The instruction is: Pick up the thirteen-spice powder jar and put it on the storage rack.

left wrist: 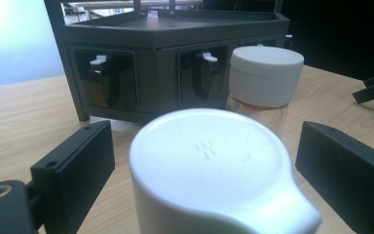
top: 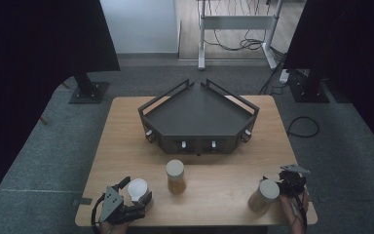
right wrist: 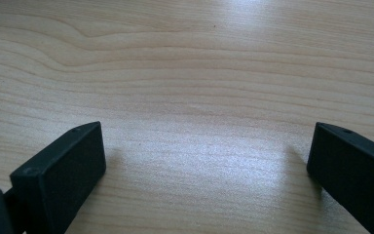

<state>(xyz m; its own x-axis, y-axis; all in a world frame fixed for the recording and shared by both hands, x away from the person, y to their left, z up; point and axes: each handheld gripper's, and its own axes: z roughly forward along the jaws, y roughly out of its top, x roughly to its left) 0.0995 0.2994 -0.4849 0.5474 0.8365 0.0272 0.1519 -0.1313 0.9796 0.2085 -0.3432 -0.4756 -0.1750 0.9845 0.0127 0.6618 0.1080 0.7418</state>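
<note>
Tabletop of pale wood, seen from above, carrying a dark five-sided tray on a raised base at its far middle. Left gripper at the near left corner, its jaws spread wide on either side of a white-lidded container; in the left gripper view the white lid sits between the two black jaws with a gap on each side, so the jaws are not closed on it. Jar with amber contents standing upright near the middle of the tabletop, between the tray and the near edge, its pale cap visible just behind the white lid in the left gripper view. Right gripper at the near right corner, just beside a third capped jar, which appears tilted, though the high view is too dim to be sure. Right gripper view: jaws wide apart over bare wood grain, holding nothing.
</note>
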